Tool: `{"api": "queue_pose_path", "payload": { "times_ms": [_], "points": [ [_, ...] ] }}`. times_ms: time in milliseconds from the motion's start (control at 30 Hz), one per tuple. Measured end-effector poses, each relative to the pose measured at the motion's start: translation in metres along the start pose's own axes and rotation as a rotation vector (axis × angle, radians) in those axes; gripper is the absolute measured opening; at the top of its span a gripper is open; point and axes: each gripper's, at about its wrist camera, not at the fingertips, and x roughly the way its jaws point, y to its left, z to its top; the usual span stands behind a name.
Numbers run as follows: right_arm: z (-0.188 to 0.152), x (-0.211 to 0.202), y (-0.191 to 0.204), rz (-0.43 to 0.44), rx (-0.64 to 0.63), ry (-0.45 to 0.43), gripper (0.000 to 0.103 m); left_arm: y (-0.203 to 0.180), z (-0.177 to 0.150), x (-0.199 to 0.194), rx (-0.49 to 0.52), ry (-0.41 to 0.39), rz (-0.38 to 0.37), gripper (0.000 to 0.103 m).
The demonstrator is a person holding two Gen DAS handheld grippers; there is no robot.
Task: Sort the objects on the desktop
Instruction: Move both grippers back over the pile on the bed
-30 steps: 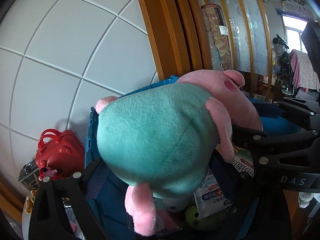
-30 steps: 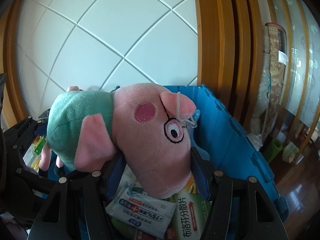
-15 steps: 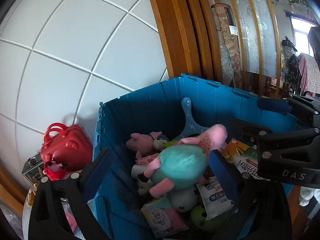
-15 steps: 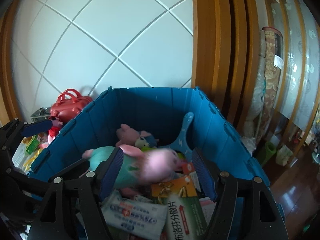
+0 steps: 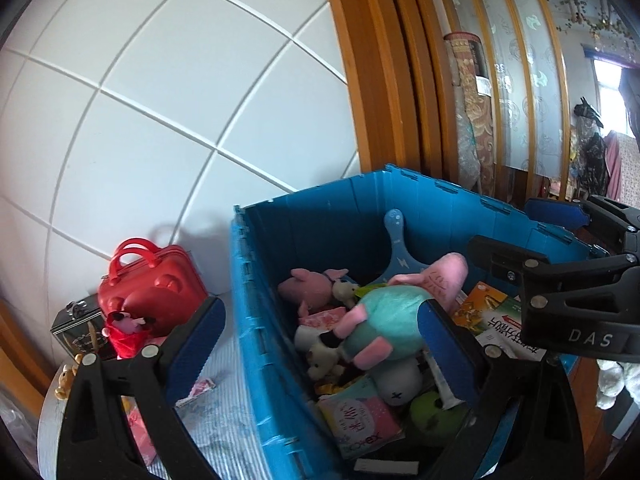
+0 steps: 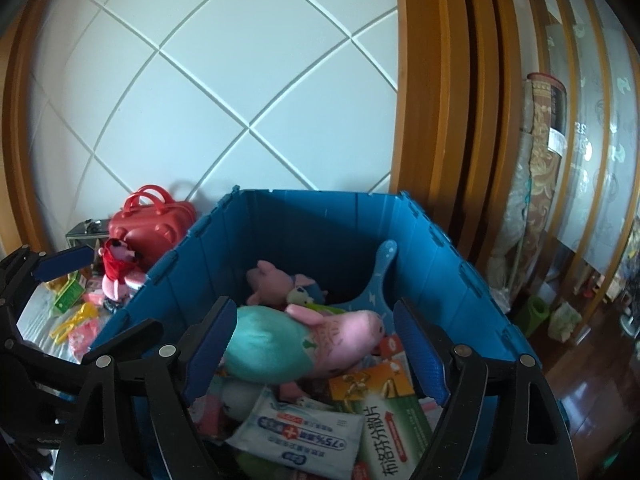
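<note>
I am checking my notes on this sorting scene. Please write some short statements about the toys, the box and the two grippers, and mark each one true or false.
1. The pig toy lies inside the blue box. True.
2. The right gripper squeezes the pig toy. False: its jaws are opening and no pad touches the toy.
3. The red case stands outside the box, by the white wall. True.
4. The left gripper holds a wipes pack. False: its jaws are open and hold nothing.
5. The box is empty except for the pig. False: packets and other soft toys are there too.
</note>
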Motion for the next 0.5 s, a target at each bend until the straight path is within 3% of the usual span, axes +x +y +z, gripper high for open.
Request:
{"api": "queue_pose_path", "payload": {
  "times_ms": [333, 500],
  "points": [
    [0.014, -0.009, 0.100, 0.029, -0.086, -0.032, 0.088, 0.112, -0.044, -0.040, -0.115, -0.004, 0.132, 0.098],
    [0.014, -0.007, 0.165, 0.066, -0.129, -0.042, 0.103, 0.184, -0.084, -0.057, -0.180, 0.026, 0.248, 0.098]
  ]
}}
